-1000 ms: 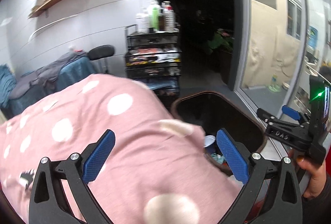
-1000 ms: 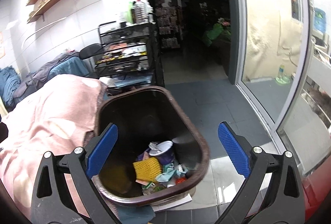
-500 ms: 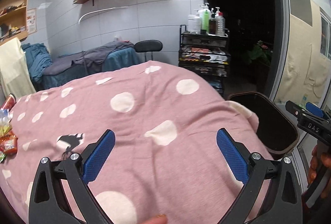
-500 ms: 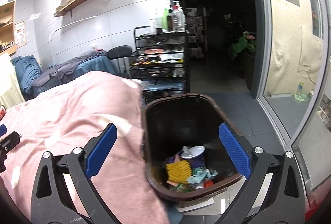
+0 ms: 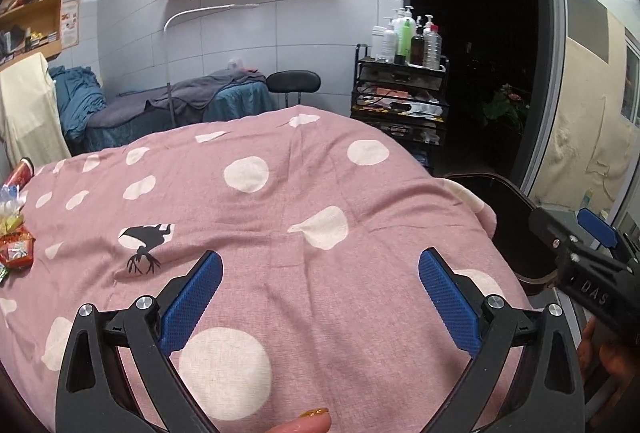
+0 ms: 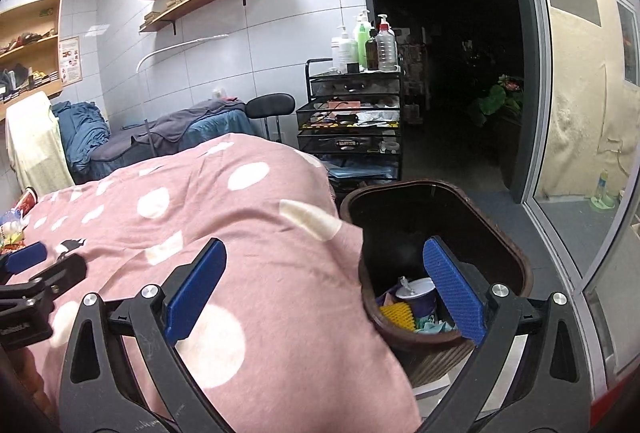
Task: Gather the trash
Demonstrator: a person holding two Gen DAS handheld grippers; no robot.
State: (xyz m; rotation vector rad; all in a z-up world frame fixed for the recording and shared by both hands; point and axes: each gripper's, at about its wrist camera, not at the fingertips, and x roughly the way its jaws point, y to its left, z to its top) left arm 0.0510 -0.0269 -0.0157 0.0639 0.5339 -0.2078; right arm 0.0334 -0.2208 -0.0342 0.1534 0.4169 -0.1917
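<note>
A dark brown trash bin (image 6: 516,265) stands beside a bed under a pink polka-dot cover (image 5: 312,193). Inside the bin lie a yellow mesh piece (image 6: 396,315), a blue-and-white cup (image 6: 420,299) and other scraps. Snack wrappers (image 5: 16,249) and a red cup (image 5: 20,173) rest on the cover's far left edge. My left gripper (image 5: 320,297) hovers open over the cover, empty. My right gripper (image 6: 324,291) is open and empty, straddling the cover's edge and the bin's rim. In the left wrist view, the right gripper (image 5: 592,261) shows at the right edge, by the bin (image 5: 504,229).
A black wire cart (image 6: 352,137) with bottles on top stands behind the bin. Beyond it is a dark doorway (image 6: 440,53); a glass sliding door (image 6: 580,153) runs along the right. A second bed with blue and grey covers (image 5: 168,105) and a stool (image 5: 294,79) sit by the tiled wall.
Both grippers have swung left, away from the bin and over the pink cover. The bin has slid rightward in both views, and the wrappers at the cover's left edge have come into sight.
</note>
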